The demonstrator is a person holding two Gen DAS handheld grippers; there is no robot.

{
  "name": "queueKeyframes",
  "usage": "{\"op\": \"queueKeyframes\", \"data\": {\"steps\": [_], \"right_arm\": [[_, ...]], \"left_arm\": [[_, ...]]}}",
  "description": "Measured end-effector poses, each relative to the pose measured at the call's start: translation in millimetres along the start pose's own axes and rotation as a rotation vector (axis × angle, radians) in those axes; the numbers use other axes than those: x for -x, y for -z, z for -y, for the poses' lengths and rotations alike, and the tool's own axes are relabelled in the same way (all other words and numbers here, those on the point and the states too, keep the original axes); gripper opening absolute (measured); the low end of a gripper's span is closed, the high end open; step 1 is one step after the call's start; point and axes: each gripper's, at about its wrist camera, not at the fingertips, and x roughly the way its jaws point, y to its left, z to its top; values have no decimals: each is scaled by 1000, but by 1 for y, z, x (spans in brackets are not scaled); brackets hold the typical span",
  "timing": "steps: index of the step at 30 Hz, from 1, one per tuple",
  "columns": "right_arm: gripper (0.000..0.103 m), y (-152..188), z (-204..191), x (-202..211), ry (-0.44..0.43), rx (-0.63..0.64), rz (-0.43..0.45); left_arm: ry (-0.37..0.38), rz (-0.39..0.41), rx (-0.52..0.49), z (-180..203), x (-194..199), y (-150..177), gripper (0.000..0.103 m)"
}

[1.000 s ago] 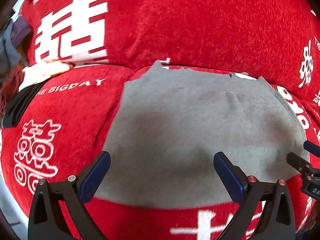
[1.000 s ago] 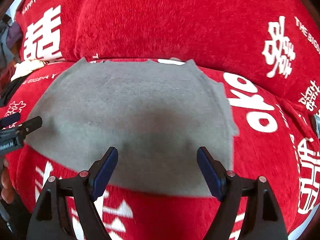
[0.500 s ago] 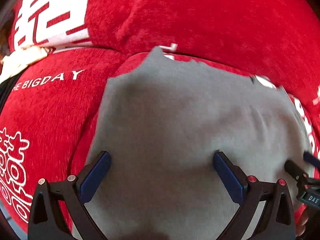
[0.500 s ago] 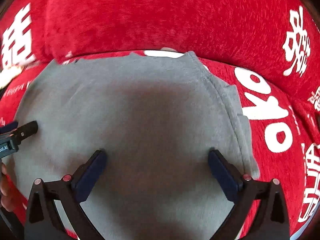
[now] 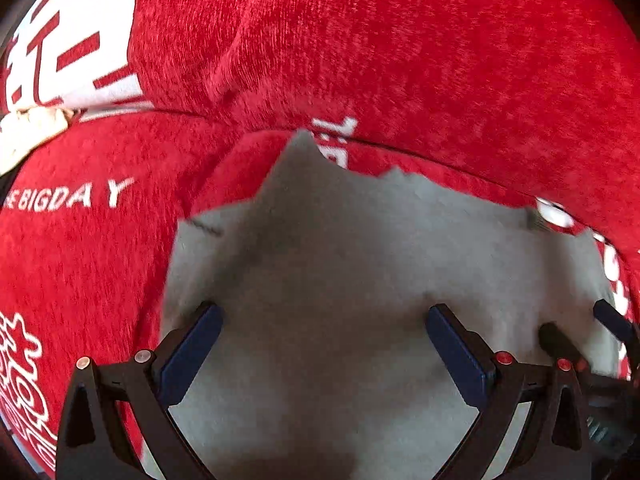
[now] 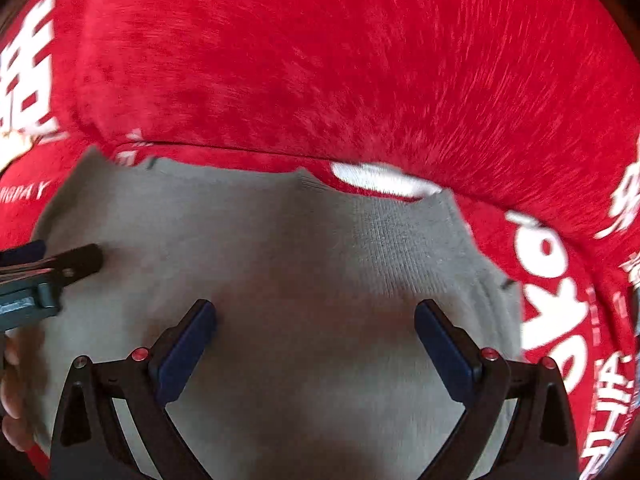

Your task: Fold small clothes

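Garment (image 5: 360, 280): grey, flat on red sofa seat (image 5: 80, 272), far edge by backrest, so laid out for folding | left tool (image 5: 320, 344) spread over it, nothing pinched | right tool (image 6: 316, 340) jaws just opened wide, garment beneath, ungripped | guess: both lining up a grab.

I see the garment (image 5: 340, 280) lying flat on the sofa seat (image 5: 80, 260), its far edge just before the backrest cushion (image 5: 360, 48).

Red cover (image 5: 100, 264) – white print reads "BIGDAY".
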Motion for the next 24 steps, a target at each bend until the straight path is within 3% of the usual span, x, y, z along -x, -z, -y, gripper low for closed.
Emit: {"op": "queueKeyframes", "data": {"steps": [3,7,10,11,13,16,19,24], "right_arm": [[100,-17,35,-17,8,-106,-15],[100,-25,74,-20,-76,-226,-13],[100,-15,79,5,62,-219,36],[100,-8,80,17,61,-222,68],[100,13,81,38,-10,-238,99],[100,42,65,46,-37,-205,69],[100,66,47,41,40,-101,36],[100,84,42,73,88,-138,65]], "left_arm": [[-25,-5,-7,-1,-9,-9,103],[-55,6,17,-7,-16,-21,103],[-34,-18,74,-25,-10,-24,103],[-24,0,104,-34,-1,-22,103],[25,49,163,-53,18,-14,103],[53,7,155,-62,21,9,103],[-59,8,95,-67,19,30,103],[47,41,254,-130,47,70,103]]}}
